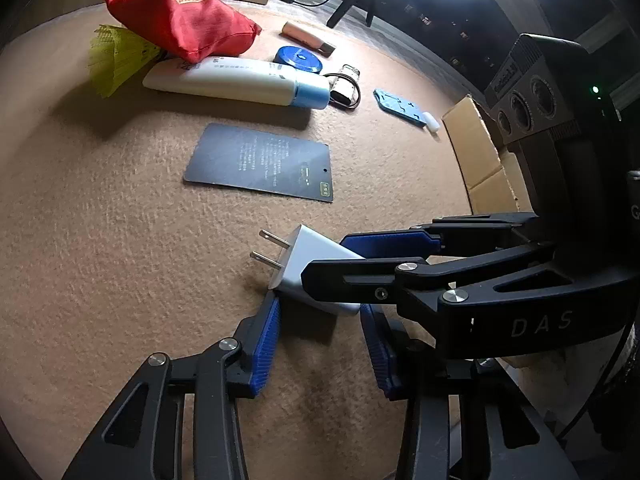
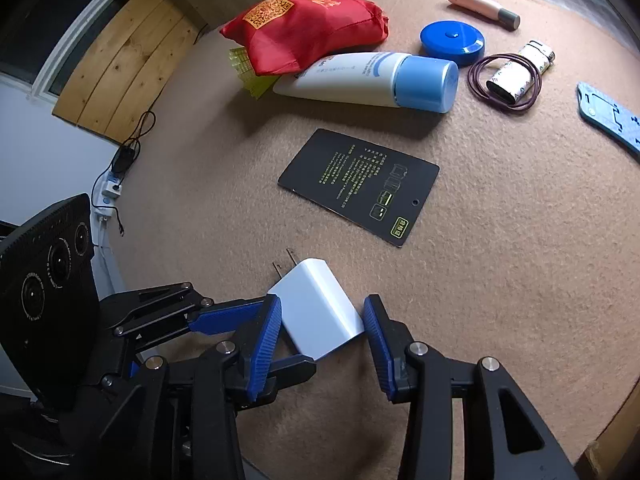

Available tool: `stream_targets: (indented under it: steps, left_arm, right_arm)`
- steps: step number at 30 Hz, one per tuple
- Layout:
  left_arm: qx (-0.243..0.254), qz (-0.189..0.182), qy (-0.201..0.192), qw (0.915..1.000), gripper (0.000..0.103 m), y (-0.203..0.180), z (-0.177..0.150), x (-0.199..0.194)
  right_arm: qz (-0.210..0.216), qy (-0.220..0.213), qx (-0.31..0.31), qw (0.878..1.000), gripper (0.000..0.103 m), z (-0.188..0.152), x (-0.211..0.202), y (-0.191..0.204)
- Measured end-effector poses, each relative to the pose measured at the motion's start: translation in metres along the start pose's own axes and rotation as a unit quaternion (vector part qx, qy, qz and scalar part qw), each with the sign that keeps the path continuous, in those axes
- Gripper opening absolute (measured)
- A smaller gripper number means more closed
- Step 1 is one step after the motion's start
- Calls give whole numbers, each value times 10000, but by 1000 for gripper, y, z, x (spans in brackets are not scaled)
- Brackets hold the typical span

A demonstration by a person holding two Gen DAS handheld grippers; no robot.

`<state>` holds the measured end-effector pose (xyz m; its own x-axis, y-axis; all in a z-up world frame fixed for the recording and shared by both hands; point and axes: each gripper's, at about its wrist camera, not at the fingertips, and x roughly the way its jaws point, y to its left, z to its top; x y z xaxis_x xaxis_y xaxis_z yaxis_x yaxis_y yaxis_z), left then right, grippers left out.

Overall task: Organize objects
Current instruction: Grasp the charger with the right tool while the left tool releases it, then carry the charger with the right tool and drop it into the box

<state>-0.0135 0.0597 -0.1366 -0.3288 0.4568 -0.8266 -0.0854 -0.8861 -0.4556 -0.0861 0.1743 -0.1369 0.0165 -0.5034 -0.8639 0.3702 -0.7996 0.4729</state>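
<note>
Right at the near edge of the tan felt desk (image 1: 120,240), a white plug charger (image 1: 296,264) is propped up tilted, with its two metal prongs (image 1: 272,250) pointing away from both tools and clear of the felt. The right tool (image 2: 322,308) is clenched on it: in the right wrist view its two blue pads (image 2: 264,340) press the charger (image 2: 320,312) from either side. The left tool (image 1: 320,312) comes in crosswise and grasps the same charger at its back end. Its fingertips meet the body's lower corners, though the right tool's black finger covers part of that contact. From the right wrist view, the left tool (image 2: 286,336) reaches in from the left, one finger above the charger and one below.

Just beyond the charger a black card (image 2: 360,188) with printed text lies flat on the felt. Farther back a white tube with a blue cap (image 2: 372,80) lies on its side, its flat end tucked under a red pouch (image 2: 304,28). A scrap of yellow mesh (image 2: 248,72) pokes out from beneath the pouch. Beside the tube's cap sit a blue round case (image 2: 452,40) and a small white box (image 2: 516,72) ringed by a dark cord. A pink tube (image 2: 480,6) lies behind them. A flat blue holder (image 2: 608,116) lies off to the right, and an open cardboard box (image 1: 480,152) stands at the desk's right edge.
</note>
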Motion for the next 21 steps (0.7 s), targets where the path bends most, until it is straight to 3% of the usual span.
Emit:
stream_targets:
  steps: [2,12,21]
  left_arm:
    - [34,23,2,10000,34,-2,1,1]
    - [322,180,-74,9993,34,-18,9,2]
    - [846,194,-259,9959,34,-59,28,-8]
  right_arm:
    - [47,17,51,10000,36,-1,1,-1]
    - [-73,-341,155,9993,33,-8,-15,-6]
    - [-213,-941,264,9950,30,-20,-60,-6]
